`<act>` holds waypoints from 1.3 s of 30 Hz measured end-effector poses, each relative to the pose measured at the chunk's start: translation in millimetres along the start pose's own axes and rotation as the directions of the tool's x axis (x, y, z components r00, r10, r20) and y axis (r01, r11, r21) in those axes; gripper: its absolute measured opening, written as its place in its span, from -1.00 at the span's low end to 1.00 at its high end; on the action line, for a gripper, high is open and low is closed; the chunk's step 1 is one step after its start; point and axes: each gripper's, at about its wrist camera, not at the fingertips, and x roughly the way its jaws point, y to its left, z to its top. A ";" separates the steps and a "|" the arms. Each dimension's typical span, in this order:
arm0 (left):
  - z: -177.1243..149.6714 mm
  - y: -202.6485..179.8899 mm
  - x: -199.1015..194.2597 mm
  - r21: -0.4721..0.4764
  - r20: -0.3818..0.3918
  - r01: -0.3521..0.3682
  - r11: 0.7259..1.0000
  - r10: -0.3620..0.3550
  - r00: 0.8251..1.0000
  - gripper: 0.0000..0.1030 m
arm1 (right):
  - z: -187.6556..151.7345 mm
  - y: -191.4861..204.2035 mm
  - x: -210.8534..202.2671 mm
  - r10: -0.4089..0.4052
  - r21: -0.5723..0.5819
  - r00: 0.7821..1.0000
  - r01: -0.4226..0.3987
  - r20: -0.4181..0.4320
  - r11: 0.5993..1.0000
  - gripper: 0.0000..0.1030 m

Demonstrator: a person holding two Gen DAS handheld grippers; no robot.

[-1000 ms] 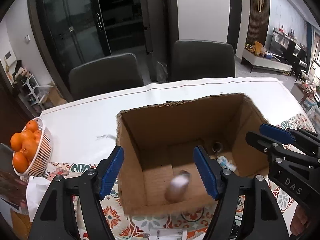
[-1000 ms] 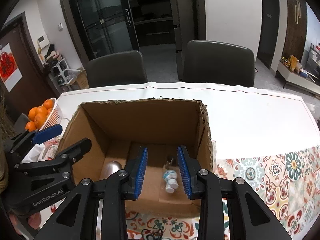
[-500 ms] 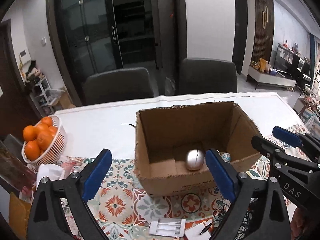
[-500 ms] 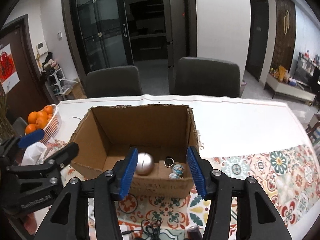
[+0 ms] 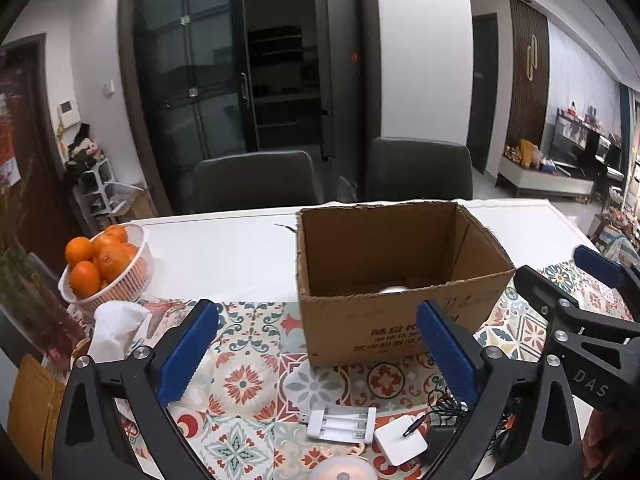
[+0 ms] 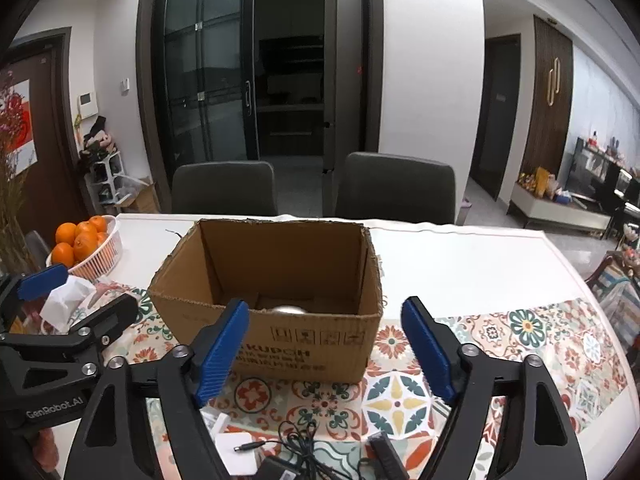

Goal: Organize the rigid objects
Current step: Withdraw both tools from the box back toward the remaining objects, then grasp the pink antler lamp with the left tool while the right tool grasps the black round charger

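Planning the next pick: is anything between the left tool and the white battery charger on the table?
Nothing visible. The left tool is open above the patterned cloth, and the battery charger lies in plain sight just below it, beside the white adapter.

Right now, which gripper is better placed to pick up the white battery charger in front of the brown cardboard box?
Left. The open left gripper has the white battery charger between its fingers, just below; the right wrist view does not show it.
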 end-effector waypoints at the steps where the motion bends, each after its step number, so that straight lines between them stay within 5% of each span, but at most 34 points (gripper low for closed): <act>1: -3.9 0.7 -2.2 0.002 0.005 0.001 1.000 -0.001 1.000 0.98 | -3.9 0.5 -4.9 -0.010 0.005 1.000 0.010 0.010 1.000 0.66; 20: -73.7 0.2 -42.3 0.017 0.065 -0.033 0.999 0.031 0.997 1.00 | -75.5 -3.3 -36.2 -0.018 0.095 1.000 0.016 0.020 0.995 0.67; 39: -135.1 -9.6 -41.6 0.009 -0.011 0.021 1.000 -0.021 1.000 1.00 | -133.1 -8.8 -57.9 -0.050 0.135 0.998 0.054 -0.036 0.989 0.67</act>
